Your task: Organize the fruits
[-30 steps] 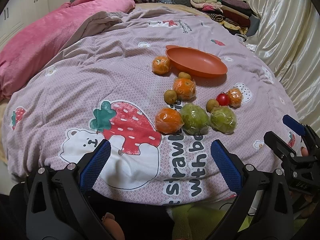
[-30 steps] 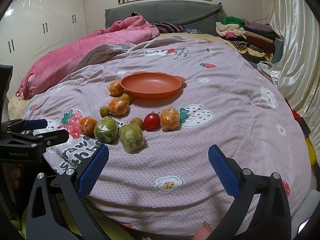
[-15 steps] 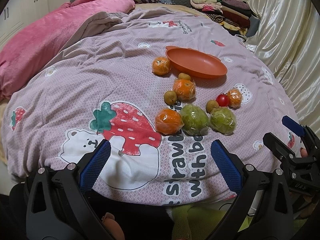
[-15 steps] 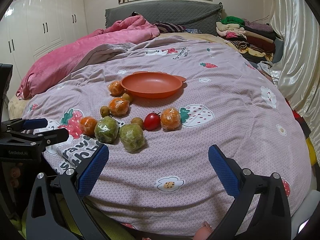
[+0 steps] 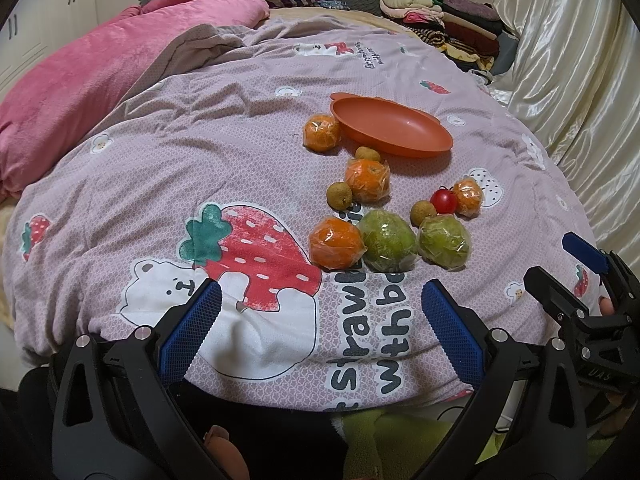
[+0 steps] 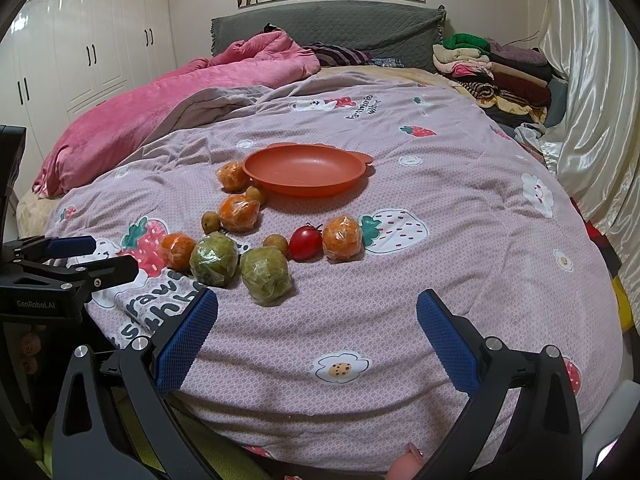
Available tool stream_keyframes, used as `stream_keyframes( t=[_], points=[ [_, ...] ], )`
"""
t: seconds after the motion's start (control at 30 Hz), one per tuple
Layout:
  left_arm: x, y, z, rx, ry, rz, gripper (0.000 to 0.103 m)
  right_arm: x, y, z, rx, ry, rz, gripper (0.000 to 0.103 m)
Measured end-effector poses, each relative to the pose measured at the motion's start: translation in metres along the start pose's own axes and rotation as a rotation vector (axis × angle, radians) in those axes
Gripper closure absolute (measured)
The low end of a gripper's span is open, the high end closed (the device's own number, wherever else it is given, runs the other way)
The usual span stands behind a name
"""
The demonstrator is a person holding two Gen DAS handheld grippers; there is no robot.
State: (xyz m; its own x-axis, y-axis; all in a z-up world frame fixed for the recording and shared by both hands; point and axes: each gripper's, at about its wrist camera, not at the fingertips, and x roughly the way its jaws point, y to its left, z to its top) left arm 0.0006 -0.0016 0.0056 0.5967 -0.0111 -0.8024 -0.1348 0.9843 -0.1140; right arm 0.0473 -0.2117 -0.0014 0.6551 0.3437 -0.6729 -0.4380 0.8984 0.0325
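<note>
An empty orange plate (image 5: 394, 130) (image 6: 304, 170) lies on the bed quilt. In front of it lie several wrapped oranges (image 5: 336, 242) (image 6: 342, 238), two wrapped green fruits (image 5: 386, 246) (image 6: 265, 276), a red tomato (image 5: 443, 201) (image 6: 305, 243) and small brown fruits (image 5: 339, 195). My left gripper (image 5: 318, 330) is open and empty, held near the quilt's front edge, short of the fruit. My right gripper (image 6: 316, 336) is open and empty, also short of the fruit. Each gripper shows in the other's view, at its edge.
A pink blanket (image 6: 168, 108) is bunched at the back left. Folded clothes (image 6: 496, 72) are stacked at the back right by a cream curtain (image 5: 568, 92). White wardrobes (image 6: 88, 52) stand on the left. The quilt (image 5: 224, 168) drops off at the front edge.
Both grippers have hardly moved; the views shifted very slightly. The fruit and plate lie as before.
</note>
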Motion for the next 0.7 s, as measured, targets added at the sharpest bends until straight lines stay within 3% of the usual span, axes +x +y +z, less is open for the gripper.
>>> stream_keyframes(
  t=[0.7],
  points=[
    [-0.0037,-0.0036,0.0035,0.007,0.004,-0.01,0.009,0.0062,0.0036,-0.0022,-0.004,0.009,0.015,0.004]
  ],
)
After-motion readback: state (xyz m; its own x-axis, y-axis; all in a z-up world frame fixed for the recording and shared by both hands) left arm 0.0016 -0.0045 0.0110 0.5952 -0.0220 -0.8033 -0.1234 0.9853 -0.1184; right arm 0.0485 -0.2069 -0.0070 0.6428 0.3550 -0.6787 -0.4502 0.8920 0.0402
